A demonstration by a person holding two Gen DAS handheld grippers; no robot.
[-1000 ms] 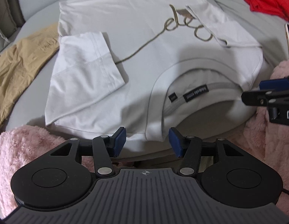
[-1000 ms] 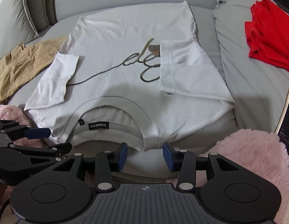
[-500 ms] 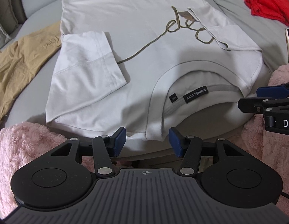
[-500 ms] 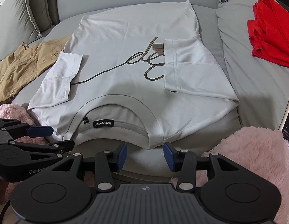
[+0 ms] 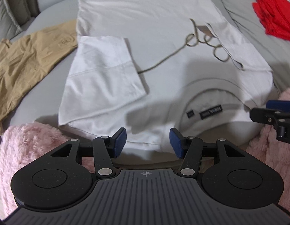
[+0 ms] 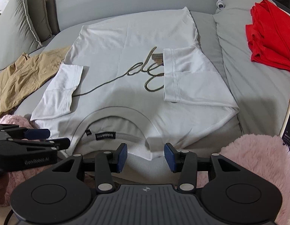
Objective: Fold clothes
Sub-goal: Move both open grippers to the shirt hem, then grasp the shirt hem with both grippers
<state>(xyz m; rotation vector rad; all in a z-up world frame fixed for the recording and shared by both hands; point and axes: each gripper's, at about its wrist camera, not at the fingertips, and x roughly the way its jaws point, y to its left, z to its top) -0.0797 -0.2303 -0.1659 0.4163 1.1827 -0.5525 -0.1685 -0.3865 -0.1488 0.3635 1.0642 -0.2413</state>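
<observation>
Right wrist view shows the tee (image 6: 130,43) spread flat on the sofa (image 6: 244,93), print side up, collar (image 6: 115,116) end nearest the grippers and hem away at the backrest. Both sleeves are already turned in over the chest: left sleeve (image 6: 62,90) and right sleeve (image 6: 191,78).

So the tee's long axis runs straight away from both tools, collar close, hem far. That's the thing any lengthwise fold turns on, I'd say: the collar edge is right there in front of the jaws, the hem is a full reach off.

Right gripper (image 6: 146,157) sits just short of the collar edge on its right shoulder side, jaws spread with nothing between them. Left gripper (image 5: 147,142) is the same story, spread and empty, hovering at the collar edge on the left shoulder side. Each arm has its own corner, neither is clearly closer. In the right view the left one pokes in from the side, beside the neck label.

Tan garment (image 6: 23,75) lies crumpled off to the left, touching the tee's edge. Red garment (image 6: 272,35) is well apart on the right. Pink fluffy blanket (image 6: 257,153) sits along the near edge.
</observation>
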